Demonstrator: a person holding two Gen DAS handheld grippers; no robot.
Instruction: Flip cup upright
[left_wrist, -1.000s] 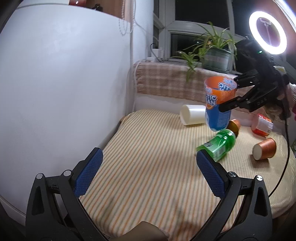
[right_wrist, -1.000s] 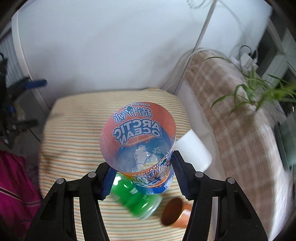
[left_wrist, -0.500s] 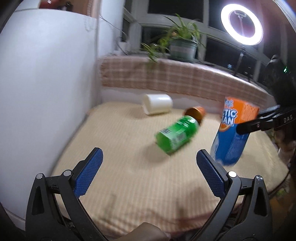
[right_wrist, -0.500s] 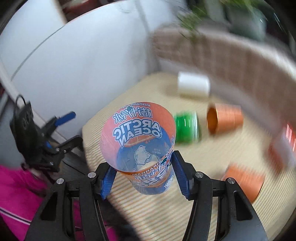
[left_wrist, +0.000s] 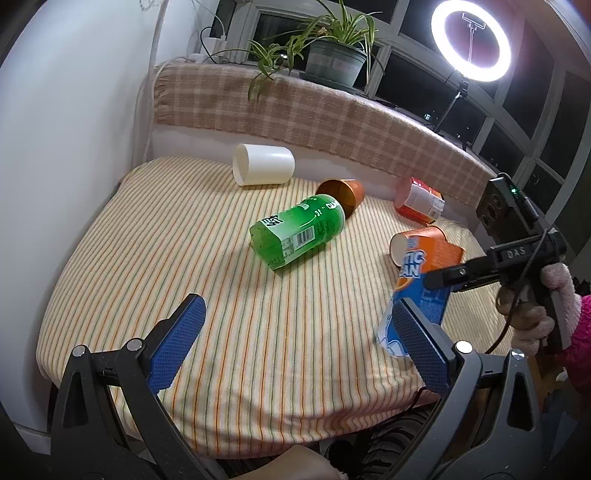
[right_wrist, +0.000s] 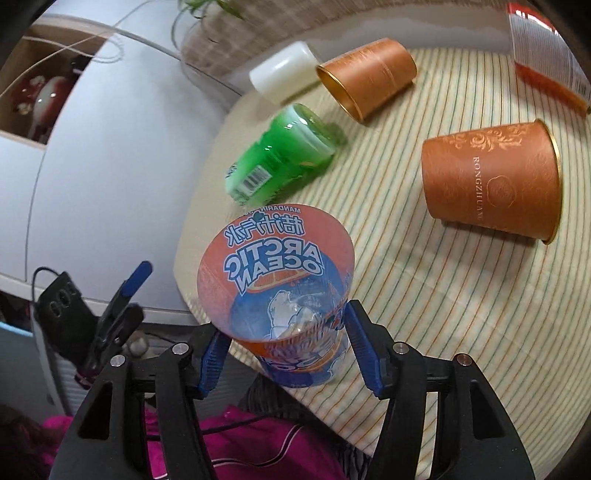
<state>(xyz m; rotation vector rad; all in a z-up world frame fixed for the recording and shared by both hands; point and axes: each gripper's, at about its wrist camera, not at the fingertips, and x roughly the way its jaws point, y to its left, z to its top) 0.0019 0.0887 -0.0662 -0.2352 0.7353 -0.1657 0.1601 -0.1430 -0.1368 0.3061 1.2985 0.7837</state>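
While the right gripper (right_wrist: 284, 354) clamps the Arctic Ocean cup (right_wrist: 275, 284) — near the cloth's edge (right_wrist: 199, 295); left gripper (left_wrist: 295, 343) gapes.

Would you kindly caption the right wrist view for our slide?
Right tongs grip the Arctic Ocean cup above the striped cushion's edge.

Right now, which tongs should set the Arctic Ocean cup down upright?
Right. The right tongs are already shut on the Arctic Ocean cup, open mouth up, over the striped mat's near edge. The left tongs are open and hold nothing.
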